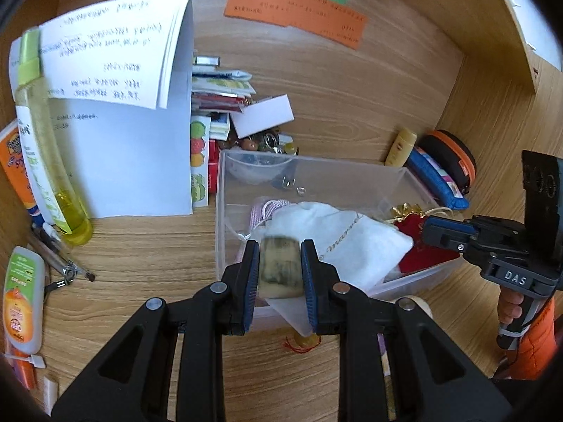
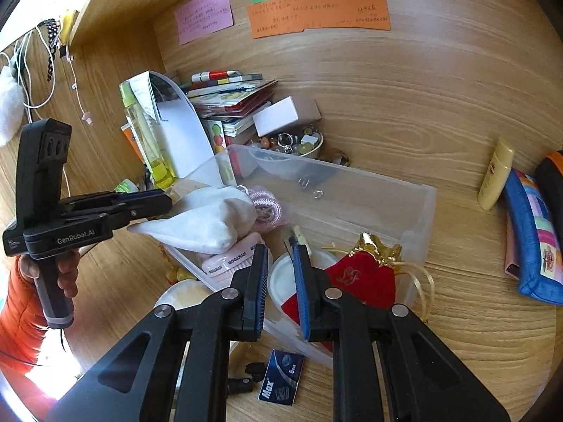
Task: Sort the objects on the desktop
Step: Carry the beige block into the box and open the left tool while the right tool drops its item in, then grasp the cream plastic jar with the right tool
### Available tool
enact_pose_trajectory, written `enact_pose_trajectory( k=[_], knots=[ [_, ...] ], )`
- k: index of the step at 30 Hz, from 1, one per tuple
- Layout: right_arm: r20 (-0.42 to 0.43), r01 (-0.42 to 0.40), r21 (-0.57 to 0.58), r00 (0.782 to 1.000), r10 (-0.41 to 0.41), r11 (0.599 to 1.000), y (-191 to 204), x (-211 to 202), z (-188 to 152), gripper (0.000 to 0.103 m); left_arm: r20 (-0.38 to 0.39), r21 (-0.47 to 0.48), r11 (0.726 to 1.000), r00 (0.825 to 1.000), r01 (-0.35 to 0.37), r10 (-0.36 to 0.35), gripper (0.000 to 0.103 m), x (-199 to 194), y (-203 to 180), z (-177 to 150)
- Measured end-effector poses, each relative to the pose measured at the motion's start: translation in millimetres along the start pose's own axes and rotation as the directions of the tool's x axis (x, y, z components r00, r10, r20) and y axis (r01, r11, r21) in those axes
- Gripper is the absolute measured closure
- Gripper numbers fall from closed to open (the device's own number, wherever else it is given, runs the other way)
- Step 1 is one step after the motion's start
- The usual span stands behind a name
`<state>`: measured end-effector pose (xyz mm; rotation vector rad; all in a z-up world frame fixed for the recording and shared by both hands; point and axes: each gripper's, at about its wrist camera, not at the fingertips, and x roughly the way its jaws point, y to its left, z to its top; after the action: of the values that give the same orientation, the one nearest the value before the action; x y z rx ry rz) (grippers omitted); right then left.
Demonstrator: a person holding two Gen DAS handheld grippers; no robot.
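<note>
Worktop [image 1: 147, 246] clutter surrounds a clear bin [image 1: 316, 172] at the middle. My left claw [image 1: 279, 274] is clamped on a blurred pale block [image 1: 280, 267], held over the bin's near edge above a white pouch [image 1: 355, 242]. My right claw [image 2: 279, 281] is drawn narrow with nothing between its pads, hanging over the bin beside a red pouch [image 2: 362, 277]. Paper [image 1: 140, 161] leans behind a yellow bottle [image 1: 52, 161].

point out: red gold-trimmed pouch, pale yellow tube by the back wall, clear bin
red pouch [image 2: 362, 277], right wrist view, middle of the red cloth
pale yellow tube [image 2: 494, 176], right wrist view, mid body
clear bin [image 2: 369, 190], right wrist view, far wall
</note>
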<state>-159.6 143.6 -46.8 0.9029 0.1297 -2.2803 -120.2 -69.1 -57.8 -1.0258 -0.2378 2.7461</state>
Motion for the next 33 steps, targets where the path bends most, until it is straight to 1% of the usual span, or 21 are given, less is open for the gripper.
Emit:
enact_pose_trajectory(
  k=[6, 9, 11, 14, 15, 17, 19, 22, 24, 26, 27, 28, 30, 33],
  knots=[
    [0.008, 0.014, -0.02, 1.0, -0.014, 1.0, 5, -5, -2, 0.089, -0.017, 0.009, 1.0, 1.0, -0.006, 0.007, 0.079, 9, -2, 0],
    [0.012, 0.014, -0.019, 1.0, -0.013, 1.0, 7, -9, -3, 0.089, -0.002, 0.012, 1.0, 1.0, -0.013, 0.013, 0.071, 4, -3, 0],
    [0.015, 0.01, -0.014, 1.0, -0.01, 1.0, 8, -12, -4, 0.089, 0.019, 0.014, 1.0, 1.0, -0.016, 0.015, 0.061, -3, -4, 0],
    [0.02, 0.004, -0.006, 1.0, -0.004, 1.0, 10, -17, -6, 0.088, 0.059, 0.031, 0.999, 0.998, -0.009, 0.007, 0.058, -17, -9, -1],
    [0.022, 0.006, -0.007, 1.0, -0.006, 1.0, 12, -18, -8, 0.086, 0.069, 0.035, 0.999, 0.998, -0.01, 0.008, 0.058, -21, -10, -1],
    [0.024, 0.012, -0.007, 1.0, -0.012, 1.0, 16, -21, -10, 0.081, 0.09, 0.038, 0.999, 0.996, -0.011, 0.007, 0.05, -30, -11, -3],
    [0.026, 0.016, -0.005, 1.0, -0.016, 1.0, 20, -24, -13, 0.074, 0.105, 0.038, 0.999, 0.994, -0.015, 0.011, 0.047, -36, -11, -5],
    [0.032, 0.017, -0.002, 0.999, -0.017, 1.0, 27, -29, -17, 0.067, 0.111, 0.034, 0.999, 0.994, -0.011, 0.007, 0.046, -45, -10, -11],
    [0.033, 0.015, 0.002, 0.999, -0.015, 1.0, 32, -32, -21, 0.064, 0.108, 0.027, 1.0, 0.994, -0.01, 0.007, 0.045, -48, -7, -16],
    [0.031, 0.017, 0.001, 0.999, -0.017, 1.0, 38, -34, -25, 0.059, 0.102, 0.016, 1.0, 0.995, -0.012, 0.01, 0.041, -49, -4, -23],
    [0.03, 0.02, 0.004, 0.999, -0.021, 1.0, 41, -34, -27, 0.054, 0.1, 0.013, 1.0, 0.995, -0.014, 0.013, 0.04, -50, -2, -26],
    [0.025, 0.02, 0.011, 0.999, -0.021, 1.0, 44, -34, -30, 0.046, 0.094, 0.012, 1.0, 0.995, -0.018, 0.017, 0.039, -49, 0, -30],
    [0.022, 0.006, 0.021, 1.0, -0.006, 1.0, 49, -33, -35, 0.036, 0.083, 0.013, 1.0, 0.996, -0.024, 0.022, 0.038, -48, 2, -37],
    [-0.001, 0.016, 0.03, 1.0, -0.016, 0.999, 58, -27, -43, 0.035, 0.057, 0.023, 0.999, 0.998, -0.04, 0.039, 0.032, -44, 5, -51]
  ],
)
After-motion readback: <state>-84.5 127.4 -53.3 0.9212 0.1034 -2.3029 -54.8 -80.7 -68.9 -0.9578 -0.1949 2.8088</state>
